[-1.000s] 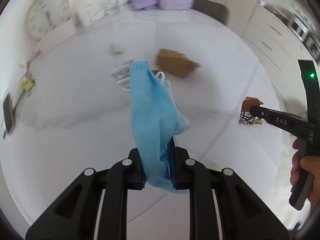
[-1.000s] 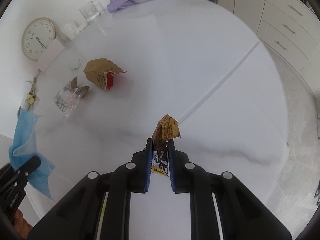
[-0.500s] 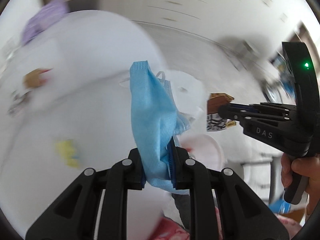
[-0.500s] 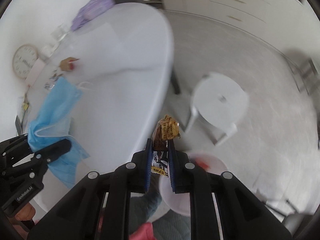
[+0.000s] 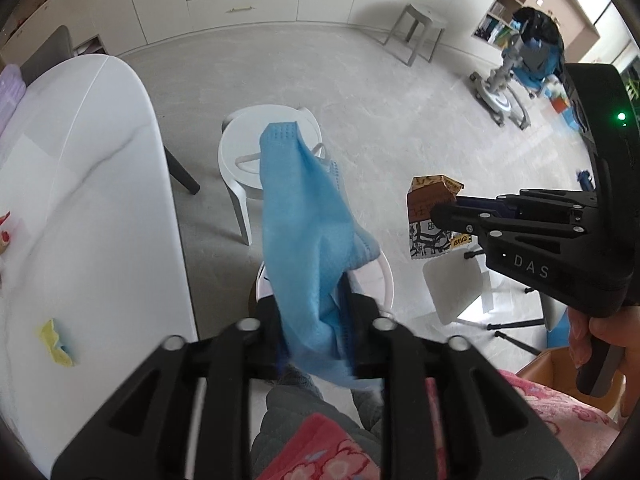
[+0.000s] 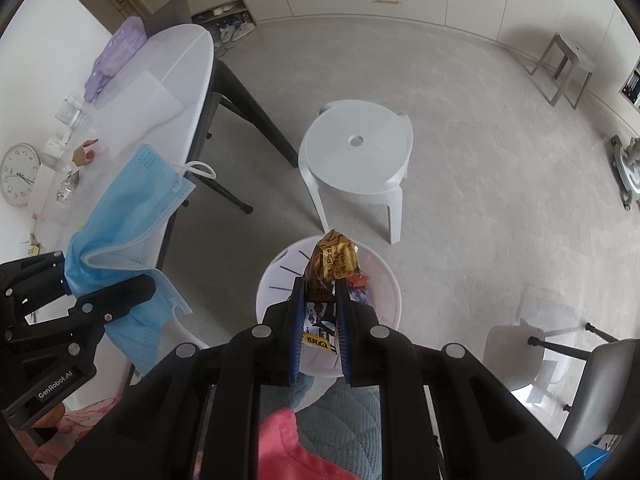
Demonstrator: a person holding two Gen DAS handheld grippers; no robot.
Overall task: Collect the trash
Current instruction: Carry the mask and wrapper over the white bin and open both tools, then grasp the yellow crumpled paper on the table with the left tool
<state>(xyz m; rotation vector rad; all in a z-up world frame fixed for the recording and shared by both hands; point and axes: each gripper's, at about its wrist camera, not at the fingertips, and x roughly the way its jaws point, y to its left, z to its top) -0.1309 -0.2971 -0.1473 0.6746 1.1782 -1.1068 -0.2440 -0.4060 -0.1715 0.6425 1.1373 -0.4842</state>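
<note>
Two risks are appearing: left tongs [image 5: 314, 322] are opening around the blue mask [image 5: 298, 220], which may be missing the white bin [image 6: 380, 276] below, while right tongs [image 6: 320, 320] are clenching the wrapper [image 6: 334, 264].

Grey floor [image 6: 460, 152] under me carries a white round bin [image 6: 384, 280], a white stool [image 6: 360, 148] and the table [image 6: 176, 64]. On the table: purple pack [image 6: 116, 52], clock [image 6: 18, 180], scraps.
</note>
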